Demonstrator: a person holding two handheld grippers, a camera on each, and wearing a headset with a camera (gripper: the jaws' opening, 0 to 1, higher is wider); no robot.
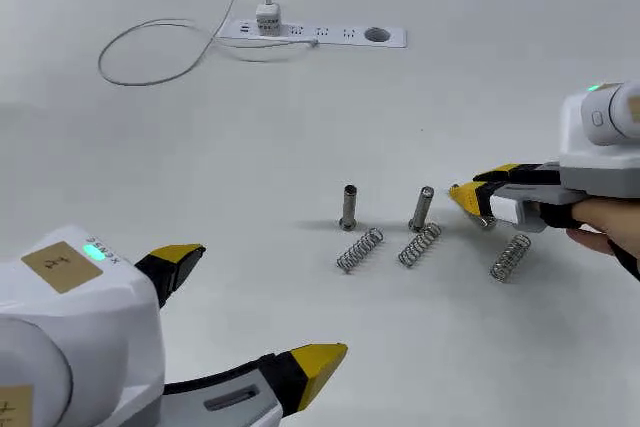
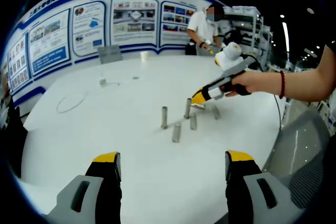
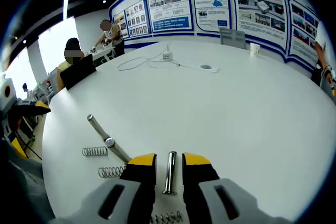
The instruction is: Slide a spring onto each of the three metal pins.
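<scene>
Two metal pins (image 1: 349, 207) (image 1: 422, 209) stand upright mid-table. The third pin (image 3: 170, 171) stands between the jaws of my right gripper (image 1: 478, 202), which are drawn close on both sides with thin gaps still showing. Three springs lie flat just in front of the pins: one (image 1: 360, 249), another (image 1: 420, 245) and a third (image 1: 510, 257) under the right gripper. My left gripper (image 1: 245, 309) hovers at the near left, wide open and holding nothing, well short of the pins (image 2: 164, 117) and springs (image 2: 177, 131).
A white power strip (image 1: 340, 35) with a plugged charger and a looped white cable (image 1: 150, 57) lies at the far side of the white table. A paper cup (image 3: 255, 50) stands far off. People sit and stand beyond the table edge.
</scene>
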